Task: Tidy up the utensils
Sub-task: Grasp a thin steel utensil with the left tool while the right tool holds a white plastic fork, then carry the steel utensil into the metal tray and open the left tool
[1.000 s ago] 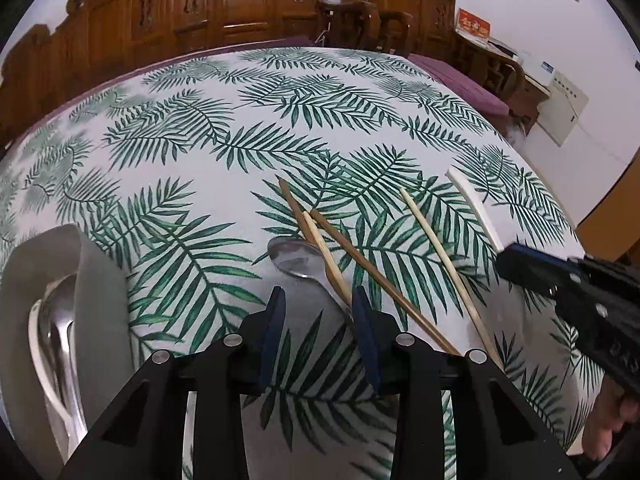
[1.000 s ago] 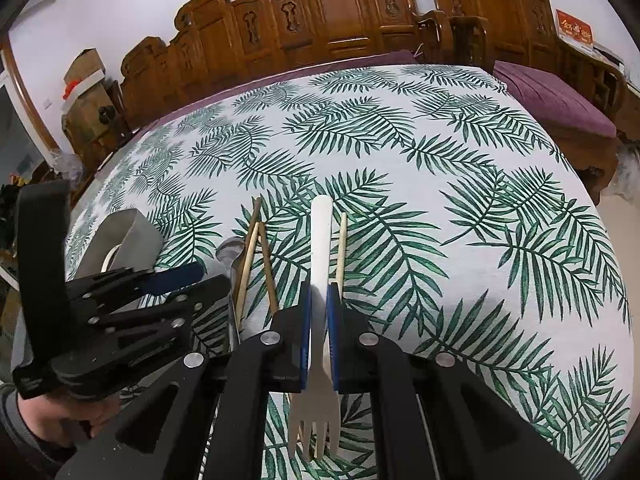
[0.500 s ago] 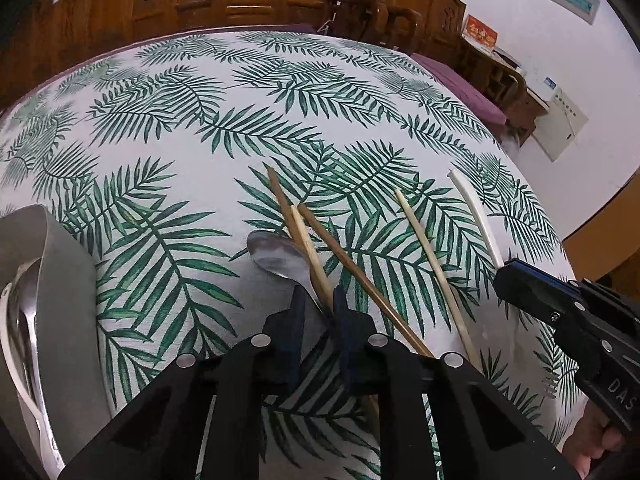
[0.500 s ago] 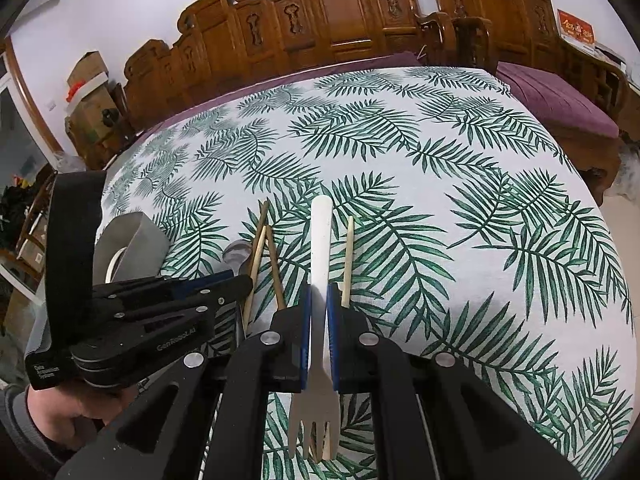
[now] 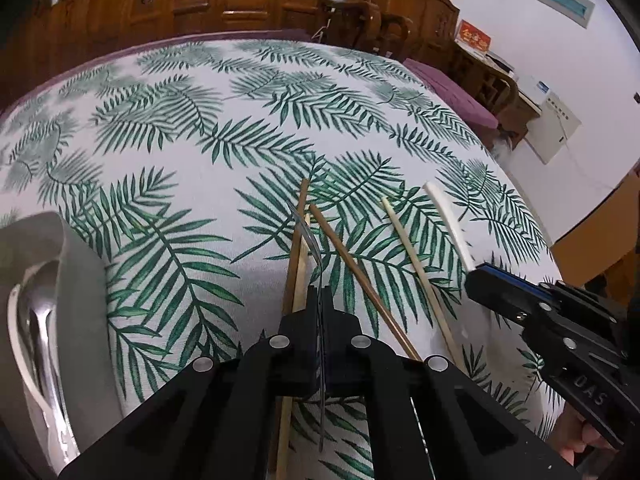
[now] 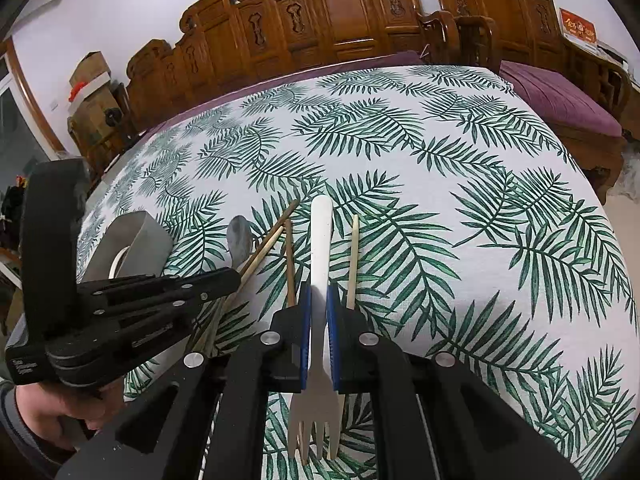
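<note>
My left gripper (image 5: 319,300) is shut on the handle of a metal spoon (image 5: 310,240), seen edge-on and lifted off the cloth; its bowl shows in the right wrist view (image 6: 240,238). My right gripper (image 6: 318,300) is shut on a white fork (image 6: 320,240) whose tines point back toward the camera. Several wooden chopsticks (image 5: 362,280) lie loose on the leaf-print tablecloth between the two grippers. The left gripper also shows in the right wrist view (image 6: 224,280).
A grey utensil holder (image 5: 76,280) at the left holds a spoon and a white utensil (image 5: 36,332); it also shows in the right wrist view (image 6: 136,240). Carved wooden chairs (image 6: 320,20) line the table's far edge. A purple cushion (image 6: 560,96) is at the right.
My left gripper closed on the spoon handle and raised the spoon, turning it edge-on. My right gripper kept its hold on the fork and barely moved.
</note>
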`<state>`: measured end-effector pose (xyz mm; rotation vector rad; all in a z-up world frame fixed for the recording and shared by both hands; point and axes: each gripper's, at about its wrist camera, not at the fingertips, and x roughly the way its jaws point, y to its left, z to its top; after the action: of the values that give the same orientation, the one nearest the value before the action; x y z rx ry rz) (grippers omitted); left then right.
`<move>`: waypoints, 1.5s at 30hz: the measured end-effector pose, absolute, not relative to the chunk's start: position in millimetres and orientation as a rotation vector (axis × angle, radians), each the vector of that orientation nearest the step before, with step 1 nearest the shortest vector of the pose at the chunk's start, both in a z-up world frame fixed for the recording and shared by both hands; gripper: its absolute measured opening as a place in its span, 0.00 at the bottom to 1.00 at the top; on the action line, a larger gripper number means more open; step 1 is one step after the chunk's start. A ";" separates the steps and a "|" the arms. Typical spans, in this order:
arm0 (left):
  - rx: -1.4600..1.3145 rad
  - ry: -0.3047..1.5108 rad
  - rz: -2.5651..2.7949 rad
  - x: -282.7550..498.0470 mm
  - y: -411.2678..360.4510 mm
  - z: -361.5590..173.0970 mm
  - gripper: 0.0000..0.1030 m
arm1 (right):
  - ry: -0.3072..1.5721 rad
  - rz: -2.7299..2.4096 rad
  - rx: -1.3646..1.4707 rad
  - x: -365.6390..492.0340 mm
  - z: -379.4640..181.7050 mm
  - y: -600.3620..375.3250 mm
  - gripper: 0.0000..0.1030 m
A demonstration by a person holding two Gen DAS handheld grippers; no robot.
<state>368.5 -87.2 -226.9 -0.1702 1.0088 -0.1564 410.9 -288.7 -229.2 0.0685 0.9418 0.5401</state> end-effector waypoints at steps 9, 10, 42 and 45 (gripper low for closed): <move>-0.118 0.968 -0.171 357.0 -89.6 -203.6 0.01 | 0.933 0.548 0.055 409.3 -227.8 -284.8 0.09; -0.115 0.965 -0.171 355.2 -88.7 -201.7 0.01 | 0.931 0.550 0.053 408.8 -227.5 -283.8 0.09; -0.068 0.892 -0.016 269.9 10.1 -155.0 0.01 | 0.875 0.690 -0.074 368.3 -212.2 -225.8 0.09; -0.077 0.899 0.012 271.5 22.5 -161.8 0.01 | 0.877 0.702 -0.089 364.5 -213.1 -220.4 0.09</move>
<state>271.5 22.5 -161.8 -0.0770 0.8992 0.0119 364.5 -220.4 -213.1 -0.0886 0.8772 0.7023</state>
